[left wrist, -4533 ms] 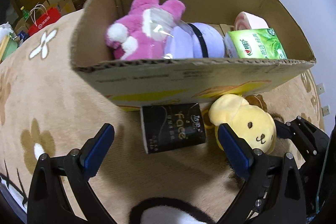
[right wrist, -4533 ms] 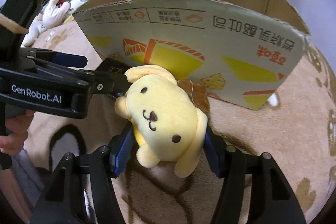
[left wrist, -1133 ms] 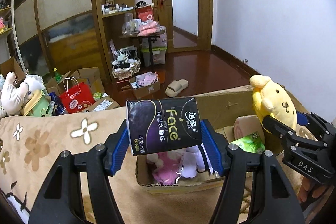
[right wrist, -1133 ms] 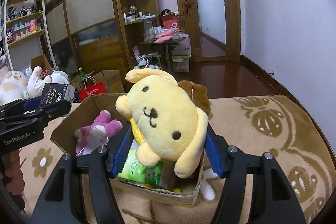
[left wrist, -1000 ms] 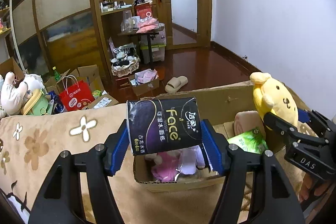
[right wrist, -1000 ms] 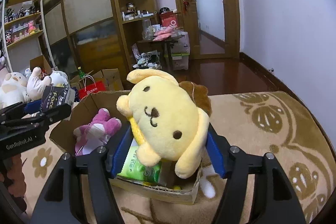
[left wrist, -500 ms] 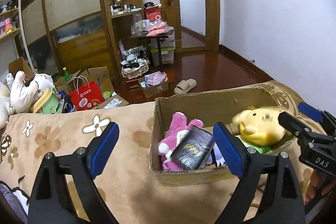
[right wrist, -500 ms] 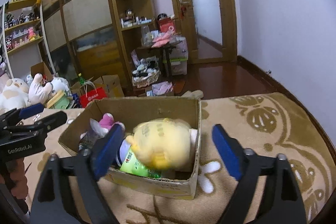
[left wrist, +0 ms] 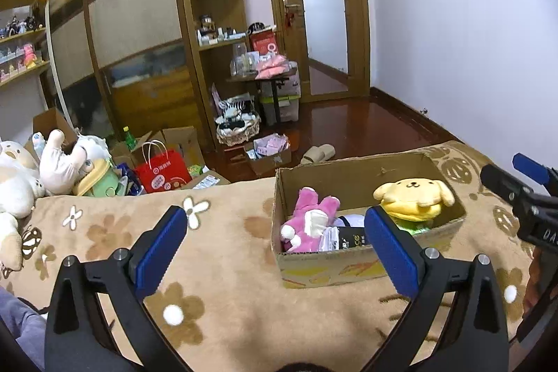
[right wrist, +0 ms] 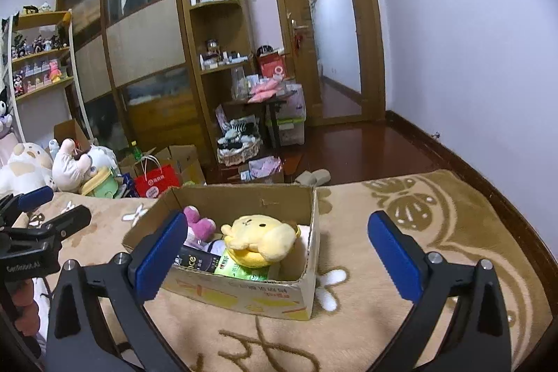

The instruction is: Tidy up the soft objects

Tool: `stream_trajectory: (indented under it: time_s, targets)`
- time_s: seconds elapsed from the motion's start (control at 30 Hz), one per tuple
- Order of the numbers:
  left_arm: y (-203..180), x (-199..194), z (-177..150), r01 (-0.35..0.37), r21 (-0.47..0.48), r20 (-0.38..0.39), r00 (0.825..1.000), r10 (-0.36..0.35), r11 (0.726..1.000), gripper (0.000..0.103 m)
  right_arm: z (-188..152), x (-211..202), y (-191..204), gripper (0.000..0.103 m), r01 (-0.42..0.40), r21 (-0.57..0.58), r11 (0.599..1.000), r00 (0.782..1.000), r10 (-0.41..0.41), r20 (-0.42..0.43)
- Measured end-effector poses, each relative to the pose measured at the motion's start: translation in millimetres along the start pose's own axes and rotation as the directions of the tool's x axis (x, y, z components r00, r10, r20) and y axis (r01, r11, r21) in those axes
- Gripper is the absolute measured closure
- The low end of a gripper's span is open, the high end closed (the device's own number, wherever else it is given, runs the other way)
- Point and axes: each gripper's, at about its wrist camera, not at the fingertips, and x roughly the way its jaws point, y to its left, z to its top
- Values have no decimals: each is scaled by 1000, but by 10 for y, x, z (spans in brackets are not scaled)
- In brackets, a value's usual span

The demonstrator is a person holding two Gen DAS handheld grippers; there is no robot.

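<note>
A cardboard box (left wrist: pixel 352 264) stands on the tan flowered blanket; it also shows in the right wrist view (right wrist: pixel 244 291). Inside lie a yellow dog plush (left wrist: pixel 415 197) (right wrist: pixel 259 237), a pink plush (left wrist: pixel 308 220) (right wrist: pixel 198 224), a black tissue pack (left wrist: pixel 350 237) (right wrist: pixel 197 260) and a green tissue pack (right wrist: pixel 244 271). My left gripper (left wrist: pixel 275 246) is open and empty, held above and in front of the box. My right gripper (right wrist: pixel 275 251) is open and empty, back from the box on its other side.
Several white plush toys (left wrist: pixel 21 176) sit at the blanket's left end. Beyond the bed are a red shopping bag (left wrist: pixel 162 169), cardboard boxes, a basket (left wrist: pixel 237 128), wooden shelving and a doorway. The right gripper's arm (left wrist: pixel 523 197) is at the right edge.
Both grippers have opened and let go: the black tissue pack and the yellow plush dropped into the box. Both grippers have since drawn back and up from the box.
</note>
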Motion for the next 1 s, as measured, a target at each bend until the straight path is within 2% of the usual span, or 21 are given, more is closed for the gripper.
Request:
stream_trajectory:
  time_s: [0.07, 0.57, 0.77, 0.9, 1.0]
  targets:
    - [0, -119, -21, -10, 7, 13, 1000, 10, 1000, 2, 25, -114, -1, 0, 3, -1, 1000, 999, -3, 32]
    - [135, -813, -247, -40, -10, 44, 998, 41, 999, 2, -87, -778, -99, 0, 14, 12, 1000, 997, -15, 75]
    - [148, -918, -288, -47, -12, 50, 998, 47, 999, 2, -162, -923, -105, 0, 14, 0, 1000, 996, -14, 89]
    - [149, -864, -311, -67, -9, 31, 997, 67, 998, 2, -218, -941, -98, 0, 7, -19, 1000, 996, -5, 86]
    - [166, -806, -326, -56, -23, 14, 998, 56, 998, 2, -274, -889, -112, 0, 9, -16, 1000, 998, -8, 68]
